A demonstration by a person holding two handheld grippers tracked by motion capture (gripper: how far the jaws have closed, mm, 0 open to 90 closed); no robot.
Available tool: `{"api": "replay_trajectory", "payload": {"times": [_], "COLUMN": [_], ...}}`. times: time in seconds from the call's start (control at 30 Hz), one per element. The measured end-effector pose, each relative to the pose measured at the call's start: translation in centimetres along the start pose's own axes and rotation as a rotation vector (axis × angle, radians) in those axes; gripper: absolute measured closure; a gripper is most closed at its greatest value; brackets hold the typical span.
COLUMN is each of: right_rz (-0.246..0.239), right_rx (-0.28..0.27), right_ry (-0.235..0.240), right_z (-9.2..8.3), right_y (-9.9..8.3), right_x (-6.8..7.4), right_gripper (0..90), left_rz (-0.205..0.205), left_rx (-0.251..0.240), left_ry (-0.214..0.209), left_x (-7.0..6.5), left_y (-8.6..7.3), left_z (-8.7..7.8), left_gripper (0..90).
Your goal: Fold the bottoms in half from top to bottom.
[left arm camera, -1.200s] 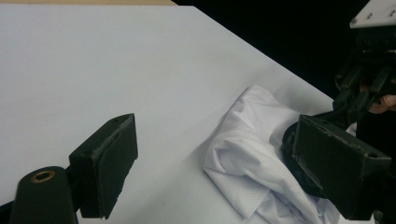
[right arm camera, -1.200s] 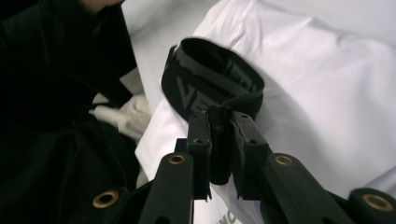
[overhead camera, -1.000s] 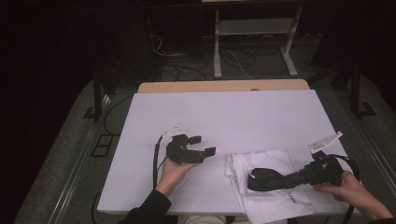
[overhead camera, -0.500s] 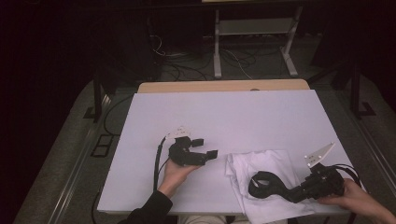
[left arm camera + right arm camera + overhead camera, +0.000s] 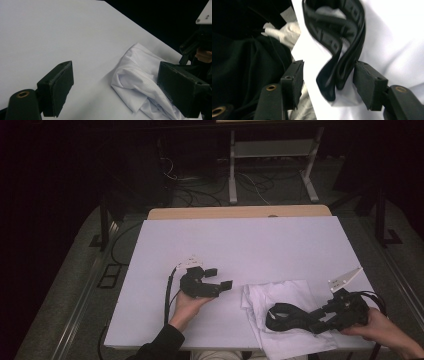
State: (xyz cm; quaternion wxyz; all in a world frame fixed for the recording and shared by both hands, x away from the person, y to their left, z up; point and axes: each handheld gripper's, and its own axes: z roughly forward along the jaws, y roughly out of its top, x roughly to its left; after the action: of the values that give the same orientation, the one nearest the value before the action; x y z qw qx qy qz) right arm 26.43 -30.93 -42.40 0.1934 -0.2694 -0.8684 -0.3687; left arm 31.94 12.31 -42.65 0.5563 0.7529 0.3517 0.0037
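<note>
black band [image 5: 337, 50] (lettering unreadable), white cloth [image 5: 285, 297]

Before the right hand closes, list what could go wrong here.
1. The black strap lies on the white cloth, so the right gripper's open fingers may pinch cloth along with it.
2. The cloth hangs over the table's near edge and looks liable to slide off if dragged.
3. The strap sits nearer one finger, so the grip could slip.
The left gripper is open, away from the cloth, and cannot steady it.
</note>
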Motion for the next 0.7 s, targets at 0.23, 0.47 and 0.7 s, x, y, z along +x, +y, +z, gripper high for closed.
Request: {"api": "replay_trajectory", "payload": {"times": [0.23, 0.47, 0.7], "right_rz": [0.005, 0.004, -0.003], "right_rx": [-0.046, -0.065, -0.092], "right_ry": [-0.017, -0.040, -0.049], "right_z": [-0.5, -0.8, -1.3], "right_y": [1.5, 2.6, 3.4], "right_x": [-0.6, -0.8, -0.9], "right_gripper": [34.1, 31.2, 31.5], "left_rz": [-0.002, 0.000, 0.001], "left_rx": [-0.003, -0.005, -0.011], "left_ry": [0.001, 0.001, 0.006], "left_x": [0.0, 0.0, 0.1], "left_y": [0.0, 0.0, 0.0], "left_z": [0.0, -0.1, -0.1], "left_gripper": [12.6, 12.6, 12.7]}}
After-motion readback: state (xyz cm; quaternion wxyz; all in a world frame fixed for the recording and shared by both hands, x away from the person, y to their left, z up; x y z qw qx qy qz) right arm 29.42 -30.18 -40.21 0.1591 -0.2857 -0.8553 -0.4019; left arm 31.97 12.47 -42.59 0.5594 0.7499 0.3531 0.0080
